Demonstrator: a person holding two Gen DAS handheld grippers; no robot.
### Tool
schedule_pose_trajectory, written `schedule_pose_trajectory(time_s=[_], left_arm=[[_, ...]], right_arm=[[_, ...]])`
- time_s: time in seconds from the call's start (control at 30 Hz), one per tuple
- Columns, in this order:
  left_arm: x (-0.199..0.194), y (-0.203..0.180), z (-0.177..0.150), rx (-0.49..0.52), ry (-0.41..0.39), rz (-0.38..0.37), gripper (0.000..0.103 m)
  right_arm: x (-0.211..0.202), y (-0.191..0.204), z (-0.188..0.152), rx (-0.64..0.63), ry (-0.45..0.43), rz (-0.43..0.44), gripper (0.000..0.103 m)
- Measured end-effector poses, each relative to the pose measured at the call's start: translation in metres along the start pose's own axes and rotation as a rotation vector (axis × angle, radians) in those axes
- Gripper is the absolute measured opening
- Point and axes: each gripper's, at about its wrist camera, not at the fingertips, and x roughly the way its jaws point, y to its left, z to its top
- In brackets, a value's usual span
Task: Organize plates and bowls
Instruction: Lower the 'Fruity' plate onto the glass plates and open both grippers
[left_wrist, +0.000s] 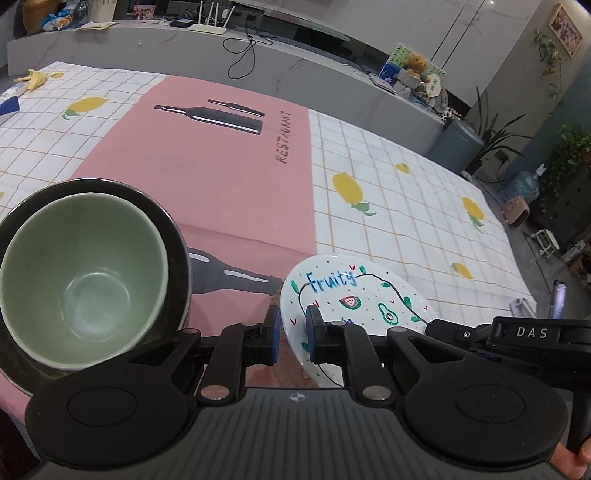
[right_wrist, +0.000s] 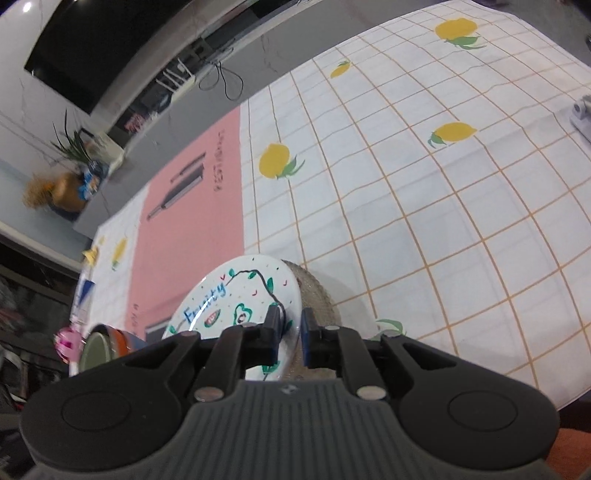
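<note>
A white plate (left_wrist: 354, 295) lettered "Fruity" hovers low over the tablecloth, tilted. My left gripper (left_wrist: 294, 325) is shut on its near left rim. My right gripper (left_wrist: 430, 326) reaches its right rim. In the right wrist view the plate (right_wrist: 236, 291) lies over a round beige woven piece (right_wrist: 317, 295). The rim passes between the jaws of my right gripper (right_wrist: 290, 328), which stand slightly open with a thin gap at the right pad. A green bowl (left_wrist: 81, 280) sits nested in a black bowl (left_wrist: 173, 236) at the left. The green bowl (right_wrist: 94, 349) also shows in the right wrist view.
The table carries a checked lemon-print cloth (left_wrist: 406, 192) with a pink bottle-print panel (left_wrist: 207, 177). A banana peel (left_wrist: 35, 78) lies at the far left corner. A grey bracket (right_wrist: 581, 114) sits at the cloth's right edge. A grey counter (left_wrist: 295, 74) with cables runs behind the table.
</note>
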Motion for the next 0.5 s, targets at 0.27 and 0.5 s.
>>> schedule_pose_trajectory(time_s=[0.27, 0.5], left_arm=[[0.009, -0.009, -0.005, 0.066, 0.002, 0.044, 0.015], [0.019, -0.015, -0.012, 0.106, 0.032, 0.099, 0.015]], right_arm=[[0.013, 0.005, 0.000, -0.043, 0.008, -0.072, 0.013], [0.017, 0.012, -0.005, -0.110, 0.013, -0.123, 0.014]])
